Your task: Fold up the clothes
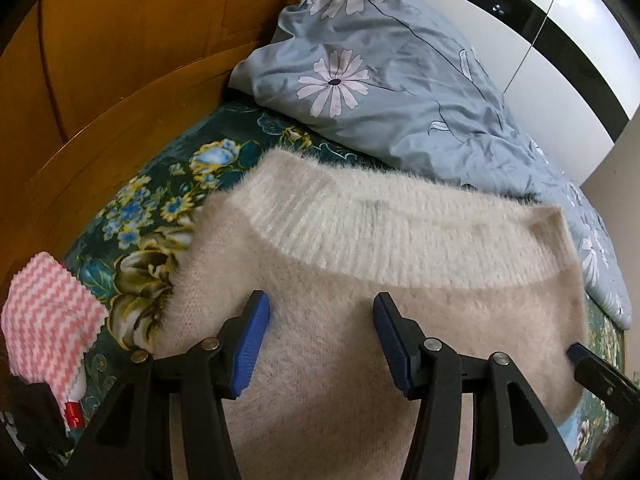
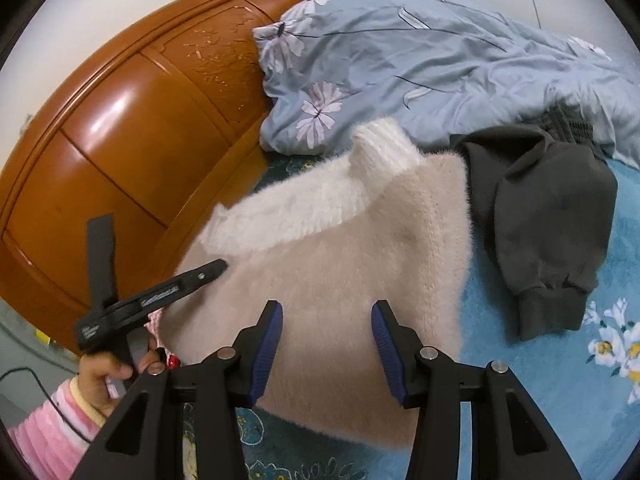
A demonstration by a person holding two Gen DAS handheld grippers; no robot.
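A fuzzy cream sweater (image 1: 360, 280) lies folded on the flowered bed cover, its ribbed white hem (image 1: 380, 224) turned towards the pillow. It also shows in the right wrist view (image 2: 340, 260). My left gripper (image 1: 320, 344) is open and empty just above the sweater's near part. It appears from the side in the right wrist view (image 2: 216, 268), at the sweater's left edge. My right gripper (image 2: 326, 348) is open and empty over the sweater's near edge. Its fingertip (image 1: 580, 354) shows at the sweater's right edge in the left wrist view.
A dark grey garment (image 2: 552, 220) lies crumpled right of the sweater. A blue flowered duvet (image 1: 400, 80) is heaped behind it. A wooden headboard (image 2: 140, 140) stands at the left. A pink-and-white striped cloth (image 1: 48, 316) lies at the near left.
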